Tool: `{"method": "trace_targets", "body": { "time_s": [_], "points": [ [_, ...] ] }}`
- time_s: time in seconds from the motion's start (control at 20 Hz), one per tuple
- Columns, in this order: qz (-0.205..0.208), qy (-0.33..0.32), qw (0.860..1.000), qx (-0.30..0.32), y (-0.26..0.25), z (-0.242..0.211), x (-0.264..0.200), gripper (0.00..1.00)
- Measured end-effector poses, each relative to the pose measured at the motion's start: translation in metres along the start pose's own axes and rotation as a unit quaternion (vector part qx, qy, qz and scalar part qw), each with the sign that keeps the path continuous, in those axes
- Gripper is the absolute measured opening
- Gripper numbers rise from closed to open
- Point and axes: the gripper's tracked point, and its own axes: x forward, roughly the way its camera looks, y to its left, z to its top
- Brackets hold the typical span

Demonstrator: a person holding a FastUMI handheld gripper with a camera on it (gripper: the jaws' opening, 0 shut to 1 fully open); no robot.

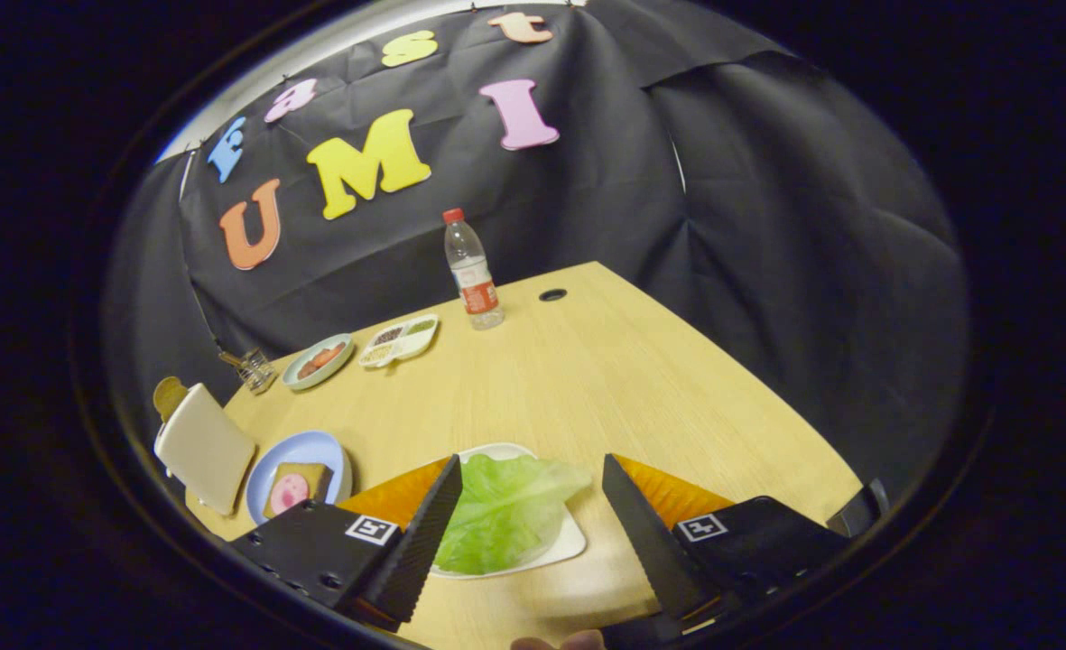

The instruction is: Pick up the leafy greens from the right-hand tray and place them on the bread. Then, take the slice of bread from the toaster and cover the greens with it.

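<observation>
Between my claw (528, 515) fingers lies the pale green, crinkled lettuce leaf (505, 510) on its white, rounded tray (569, 542), near me on the light wooden table (587, 379). It looks limp, light and easily torn, so I judge a pinch across its thick middle safest. My claw stands wide apart, holding nothing, the left finger over the leaf's edge. Left of it, the toast with a pink slice (293, 487) waits on a round blue plate (334, 456), beside the cream toaster (203, 447).

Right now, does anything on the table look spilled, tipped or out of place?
Nothing stands out. The lettuce leaf lies flat on its white tray between the open gripper fingers, untouched. The water bottle stands upright, and nothing looks spilled.
</observation>
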Motion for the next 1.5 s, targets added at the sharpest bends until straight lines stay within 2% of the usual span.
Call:
{"method": "trace_targets", "body": {
  "time_s": [0.2,0.4,0.6,0.75,1.1,1.5],
  "points": [
    [0.000,0.040,0.998,0.044,-0.007,-0.016,0.020,0.96],
    [-0.003,0.051,0.996,0.071,-0.008,-0.021,0.036,0.95],
    [-0.008,0.053,0.995,0.081,-0.014,-0.017,0.043,0.47],
    [-0.001,0.040,0.996,0.084,-0.014,-0.008,0.040,0.01],
    [0.033,-0.028,0.996,0.075,0.022,0.023,-0.004,0.00],
    [0.082,-0.118,0.988,0.057,0.117,0.064,-0.079,0.00]
  ]
}}
